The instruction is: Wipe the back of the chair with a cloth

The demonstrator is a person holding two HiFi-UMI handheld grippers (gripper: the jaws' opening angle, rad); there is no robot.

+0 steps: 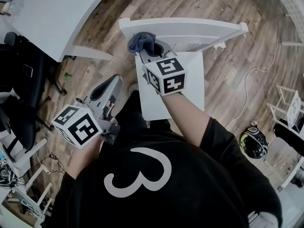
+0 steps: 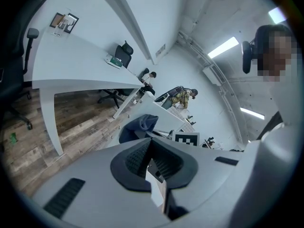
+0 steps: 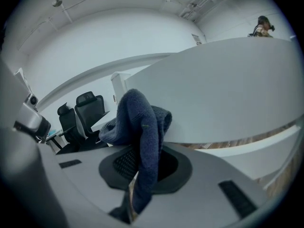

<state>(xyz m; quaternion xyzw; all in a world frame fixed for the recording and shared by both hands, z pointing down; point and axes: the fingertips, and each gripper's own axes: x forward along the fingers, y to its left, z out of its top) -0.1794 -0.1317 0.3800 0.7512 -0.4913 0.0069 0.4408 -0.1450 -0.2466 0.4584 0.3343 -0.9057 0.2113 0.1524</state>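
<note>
A white chair stands in front of me, its backrest (image 1: pixel 185 28) at the far side and its seat (image 1: pixel 192 84) below it. A blue-grey cloth (image 1: pixel 141 42) lies bunched on the left end of the backrest's top rail. My right gripper (image 1: pixel 148 55) is shut on it. In the right gripper view the cloth (image 3: pixel 140 127) hangs down between the jaws of the right gripper (image 3: pixel 142 167) and presses against the backrest (image 3: pixel 228 94). My left gripper (image 1: pixel 108 88) is held left of the chair, apart from it. The left gripper (image 2: pixel 153 165) is shut with nothing in it.
A large white desk (image 1: pixel 52 13) fills the upper left, with black office chairs (image 1: pixel 23 75) beside it. A dark helmet (image 1: pixel 254 144) and a white cable (image 1: pixel 247 91) lie on the wood floor to the right. White racks (image 1: pixel 289 108) stand at the right edge.
</note>
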